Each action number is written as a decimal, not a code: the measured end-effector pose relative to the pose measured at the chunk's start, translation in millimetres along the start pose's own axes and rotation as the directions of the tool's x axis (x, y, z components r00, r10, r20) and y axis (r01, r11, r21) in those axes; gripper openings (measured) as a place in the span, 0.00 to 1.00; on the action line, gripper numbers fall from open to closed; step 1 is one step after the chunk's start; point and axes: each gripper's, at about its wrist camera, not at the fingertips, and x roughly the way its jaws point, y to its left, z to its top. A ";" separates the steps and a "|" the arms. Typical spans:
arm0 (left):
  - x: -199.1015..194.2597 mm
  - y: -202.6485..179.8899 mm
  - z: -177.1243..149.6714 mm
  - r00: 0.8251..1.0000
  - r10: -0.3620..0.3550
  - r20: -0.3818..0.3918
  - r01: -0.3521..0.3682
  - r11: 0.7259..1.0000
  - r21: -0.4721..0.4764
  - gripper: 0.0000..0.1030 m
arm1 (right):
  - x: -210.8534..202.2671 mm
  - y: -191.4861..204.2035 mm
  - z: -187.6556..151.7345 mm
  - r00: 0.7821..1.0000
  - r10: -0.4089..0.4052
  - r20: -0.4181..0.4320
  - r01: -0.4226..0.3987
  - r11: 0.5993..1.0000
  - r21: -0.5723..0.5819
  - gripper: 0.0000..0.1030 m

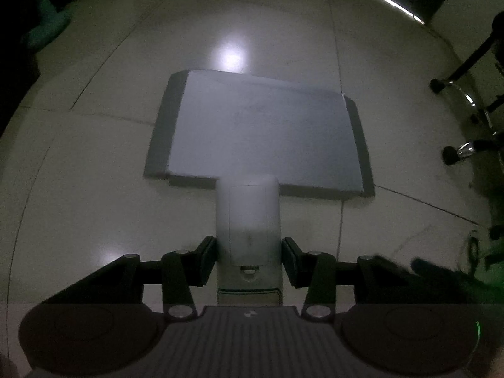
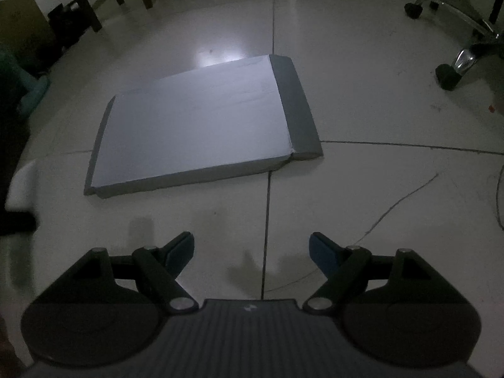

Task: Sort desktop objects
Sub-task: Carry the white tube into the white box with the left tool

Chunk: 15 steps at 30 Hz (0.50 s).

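Note:
A flat white box lid with grey end flaps [image 1: 261, 135] lies on the tiled floor; it also shows in the right wrist view [image 2: 201, 126]. My left gripper [image 1: 249, 252] is shut on a white rounded rectangular device [image 1: 248, 217], held above the floor just short of the lid's near edge. My right gripper [image 2: 252, 252] is open and empty, hovering over bare tiles in front of the lid. At the left edge of the right wrist view a blurred white shape [image 2: 23, 186] is likely the held device.
Office chair legs with castors [image 2: 456, 63] stand at the right, also in the left wrist view [image 1: 456, 151]. Wooden chair legs [image 2: 91, 3] and a brown cardboard piece [image 2: 22, 15] are at the back left. A thin cord [image 2: 499, 198] lies at the right.

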 end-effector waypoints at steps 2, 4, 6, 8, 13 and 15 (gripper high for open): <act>-12.8 5.3 -11.2 1.000 -0.004 -0.005 0.004 1.000 0.009 0.39 | -3.4 -0.9 0.8 1.000 -0.006 0.001 0.006 1.000 0.002 0.81; -27.5 6.7 -26.5 1.000 -0.006 -0.011 0.006 1.000 0.029 0.39 | -6.0 -1.5 2.0 1.000 -0.011 0.002 0.011 1.000 0.003 0.81; -37.4 9.1 -43.8 1.000 -0.012 -0.024 0.012 0.999 0.035 0.39 | -10.6 -0.7 3.5 1.000 -0.006 0.002 0.006 1.000 0.001 0.81; -45.7 9.3 -62.8 0.999 -0.020 -0.041 0.022 0.999 0.047 0.39 | -17.1 0.4 5.3 1.000 0.001 0.014 -0.001 1.000 0.000 0.81; -52.8 7.9 -114.5 0.995 -0.032 -0.091 0.041 0.994 0.097 0.39 | -40.6 9.2 5.3 0.998 0.050 0.024 -0.049 0.998 -0.032 0.81; -47.3 6.7 -136.0 0.993 -0.019 -0.118 0.035 0.991 0.131 0.39 | -45.9 11.1 4.8 0.998 0.056 0.026 -0.055 0.997 -0.048 0.81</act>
